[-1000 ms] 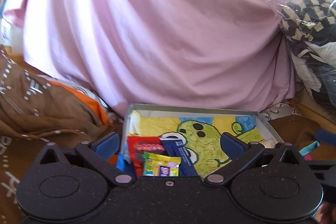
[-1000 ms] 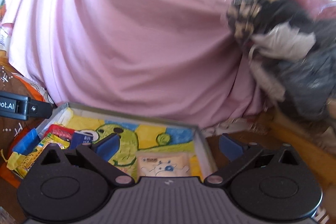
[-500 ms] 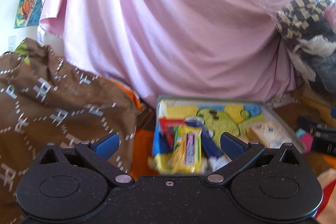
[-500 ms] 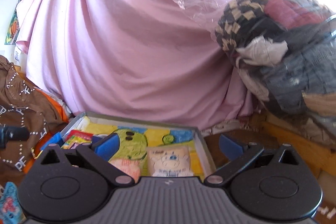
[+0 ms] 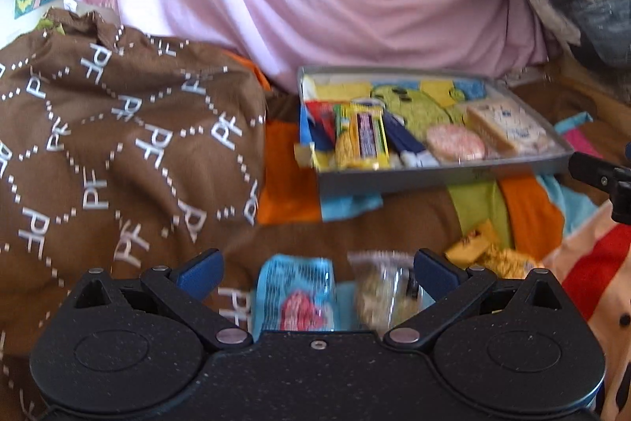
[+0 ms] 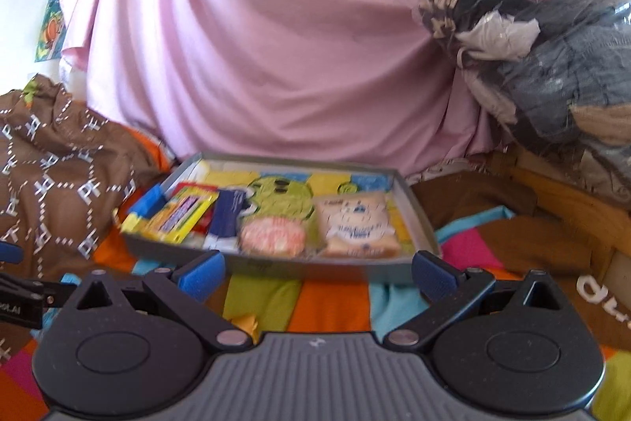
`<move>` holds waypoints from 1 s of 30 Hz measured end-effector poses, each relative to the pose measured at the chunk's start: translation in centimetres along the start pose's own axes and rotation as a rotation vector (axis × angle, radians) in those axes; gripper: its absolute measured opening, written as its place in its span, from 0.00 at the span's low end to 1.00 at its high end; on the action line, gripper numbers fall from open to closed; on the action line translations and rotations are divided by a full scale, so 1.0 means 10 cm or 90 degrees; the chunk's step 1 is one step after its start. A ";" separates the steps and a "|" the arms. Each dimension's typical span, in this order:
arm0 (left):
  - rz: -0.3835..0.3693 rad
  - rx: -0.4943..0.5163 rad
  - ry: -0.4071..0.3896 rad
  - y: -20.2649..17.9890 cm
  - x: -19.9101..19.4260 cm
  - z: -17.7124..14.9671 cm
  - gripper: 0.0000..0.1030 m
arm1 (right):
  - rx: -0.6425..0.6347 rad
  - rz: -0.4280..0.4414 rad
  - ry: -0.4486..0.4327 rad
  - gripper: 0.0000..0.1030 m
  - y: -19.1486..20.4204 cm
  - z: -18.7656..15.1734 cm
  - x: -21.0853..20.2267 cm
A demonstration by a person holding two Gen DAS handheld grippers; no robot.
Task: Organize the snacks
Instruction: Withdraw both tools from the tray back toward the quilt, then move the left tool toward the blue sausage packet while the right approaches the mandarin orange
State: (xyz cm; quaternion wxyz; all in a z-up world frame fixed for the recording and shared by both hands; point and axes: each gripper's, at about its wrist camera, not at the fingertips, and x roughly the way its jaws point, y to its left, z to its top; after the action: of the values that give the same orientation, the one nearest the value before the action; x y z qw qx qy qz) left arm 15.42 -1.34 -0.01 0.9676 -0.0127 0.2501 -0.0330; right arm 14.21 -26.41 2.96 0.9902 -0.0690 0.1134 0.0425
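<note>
A pink sheet (image 6: 276, 46) hangs along the far side. A brown patterned cloth (image 5: 118, 145) lies heaped at the left edge of the striped blanket (image 6: 335, 306). Bagged clothes (image 6: 552, 38) pile up at right.

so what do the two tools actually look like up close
Both share one build: a black speckled body, two round discs, triangular cut-outs, silver pivot pins and black linkage arms ending in blue ribbed pads. The left tool has a plain black centre with a small screw. The right tool has a grey ridged centre plate with a small white logo. No cables or sleeves show.
</note>
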 end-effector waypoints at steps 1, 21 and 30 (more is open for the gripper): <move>-0.001 0.001 0.004 0.00 -0.01 -0.03 0.99 | 0.000 0.002 0.006 1.00 0.01 -0.03 -0.02; 0.016 -0.012 0.103 0.10 0.05 -0.39 0.99 | -0.070 0.079 0.097 1.00 0.42 -0.42 -0.14; 0.012 -0.011 0.114 0.09 0.04 -0.41 0.99 | -0.070 0.111 0.162 1.00 0.50 -0.52 -0.08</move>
State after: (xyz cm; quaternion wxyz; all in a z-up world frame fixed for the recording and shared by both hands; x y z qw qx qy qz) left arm 13.87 -0.53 -3.85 0.9414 -0.0154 0.3362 -0.0232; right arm 11.77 -22.32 -2.52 0.9553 -0.1179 0.2406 0.1253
